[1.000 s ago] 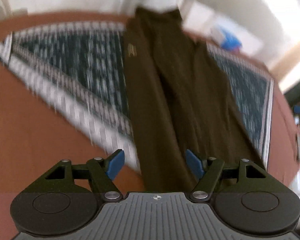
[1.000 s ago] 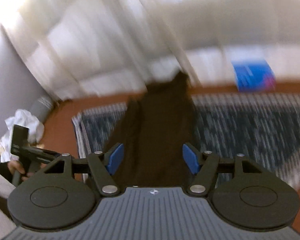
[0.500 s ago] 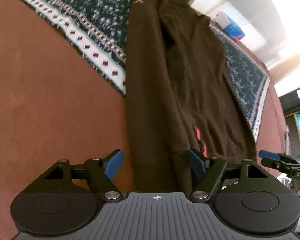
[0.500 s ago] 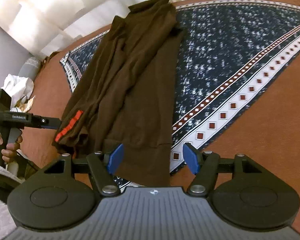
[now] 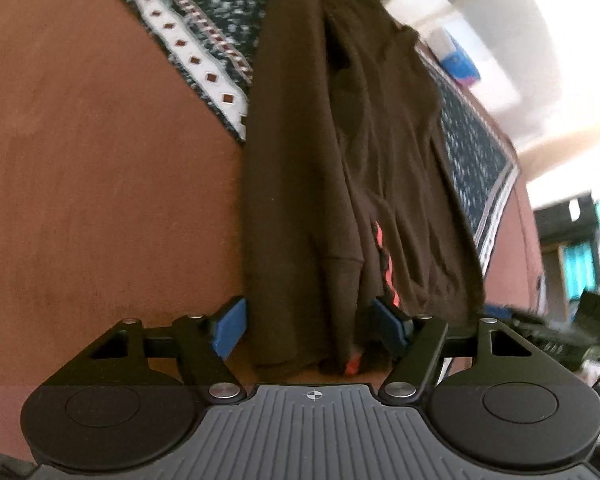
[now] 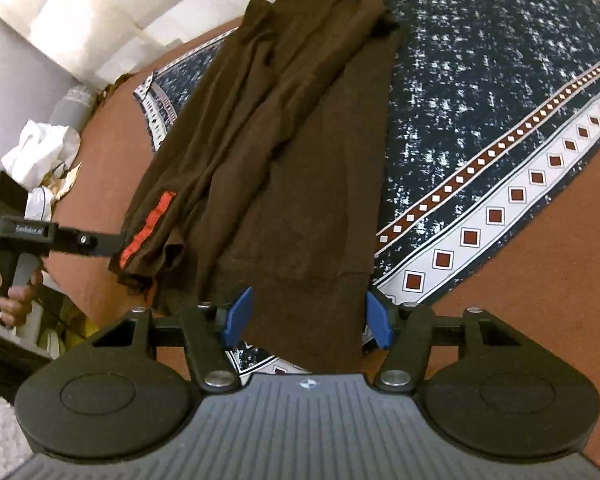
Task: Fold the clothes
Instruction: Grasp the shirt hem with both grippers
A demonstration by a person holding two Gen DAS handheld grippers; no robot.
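A dark brown garment [image 5: 340,152] with an orange stripe [image 5: 384,264] lies lengthwise on a rust-brown surface, folded into a long strip. My left gripper [image 5: 314,326] is open, its blue pads on either side of the garment's near hem. In the right wrist view the same garment [image 6: 300,152] runs away from me, and my right gripper [image 6: 308,320] is open with its pads astride the other near corner of the hem. The left gripper [image 6: 100,242] shows there at the left, by the orange stripe [image 6: 148,228].
A navy patterned cloth with a white diamond border [image 6: 500,120] lies under the garment, also seen in the left wrist view [image 5: 204,40]. A blue box [image 5: 458,62] sits at the far end. White crumpled items [image 6: 44,152] lie off the left edge.
Both grippers have moved down and in toward the garment's near hem. The hem now sits between each pair of open pads. The garment has not moved.
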